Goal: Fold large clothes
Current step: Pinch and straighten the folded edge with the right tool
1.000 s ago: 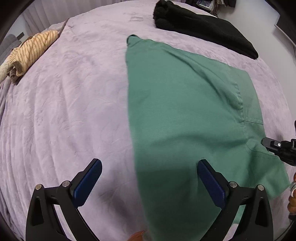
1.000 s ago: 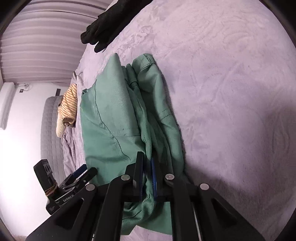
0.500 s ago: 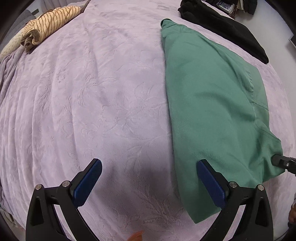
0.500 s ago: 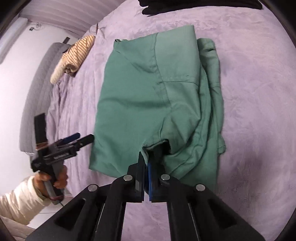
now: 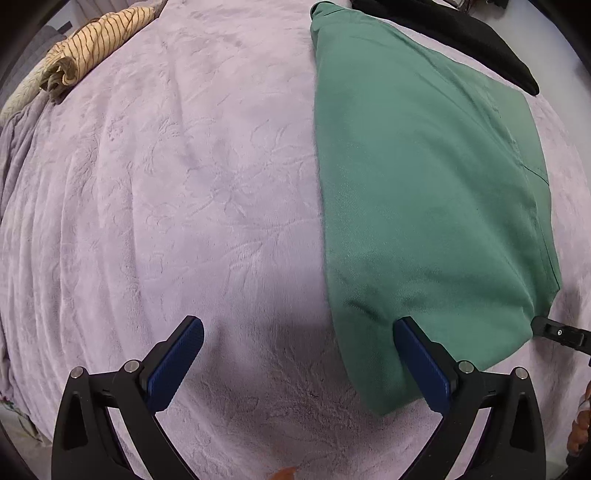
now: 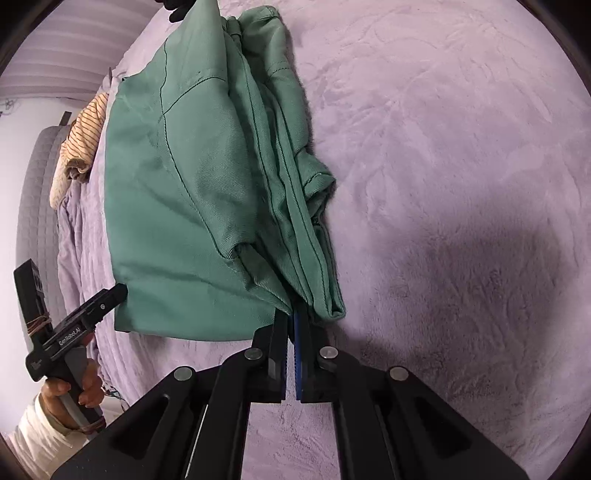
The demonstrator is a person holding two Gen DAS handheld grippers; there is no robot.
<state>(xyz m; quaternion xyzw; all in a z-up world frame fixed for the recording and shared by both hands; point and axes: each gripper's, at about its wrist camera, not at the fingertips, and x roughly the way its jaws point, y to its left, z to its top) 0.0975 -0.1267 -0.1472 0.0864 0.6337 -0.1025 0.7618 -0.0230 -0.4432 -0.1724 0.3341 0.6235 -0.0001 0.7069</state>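
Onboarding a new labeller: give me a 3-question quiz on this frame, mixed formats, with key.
1. True or false: the left gripper is shut on the green garment.
2. Multiple choice: the right gripper pinches the garment at
A. a bunched layered edge near the camera
B. the far corner by the black clothing
C. nothing, it is open
3. Fill in: the folded item at the far left of the bedspread in the left wrist view is the ____ cloth.

Key
1. False: its jaws stand wide open, with only the right finger over the garment's near corner.
2. A
3. striped
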